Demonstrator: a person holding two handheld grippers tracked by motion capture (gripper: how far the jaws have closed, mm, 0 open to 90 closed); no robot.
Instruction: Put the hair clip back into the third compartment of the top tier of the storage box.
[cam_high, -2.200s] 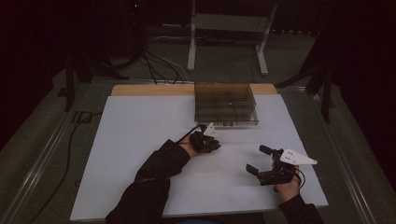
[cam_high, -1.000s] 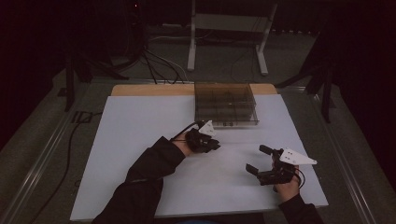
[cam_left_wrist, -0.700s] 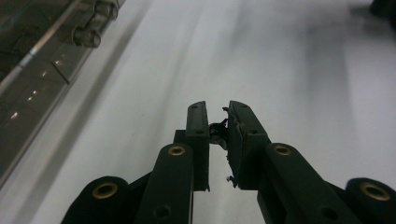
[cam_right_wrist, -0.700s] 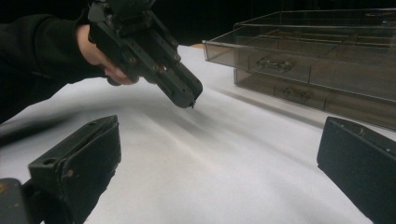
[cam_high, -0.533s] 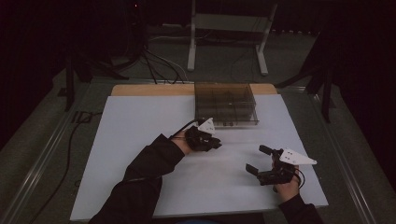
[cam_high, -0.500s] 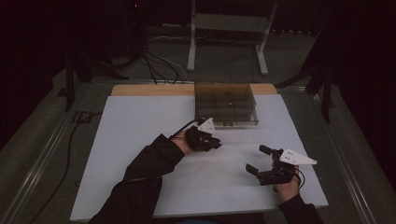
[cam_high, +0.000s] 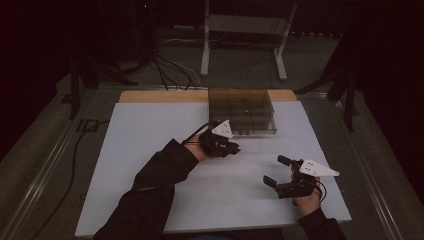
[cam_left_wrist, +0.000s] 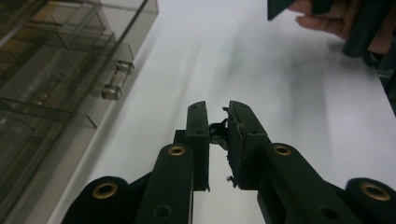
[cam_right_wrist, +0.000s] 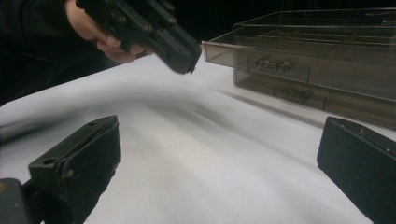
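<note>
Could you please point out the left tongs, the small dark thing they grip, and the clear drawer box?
left tongs (cam_left_wrist: 219, 112), left gripper view, midway between the fingertips.
small dark thing (cam_left_wrist: 217, 132), left gripper view, its middle, pinched between the pads.
drawer box (cam_high: 242, 111), high view, its top panel.

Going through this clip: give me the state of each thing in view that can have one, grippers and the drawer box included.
Left gripper: shut on a small dark object, held above the white tabletop.
Small dark object: pinched between the left pads, too small to identify.
Right gripper: open, nothing between its jaws, low over the tabletop.
Clear drawer box: upright at the tabletop's far edge, top drawer slightly out, lower drawer shut.
</note>
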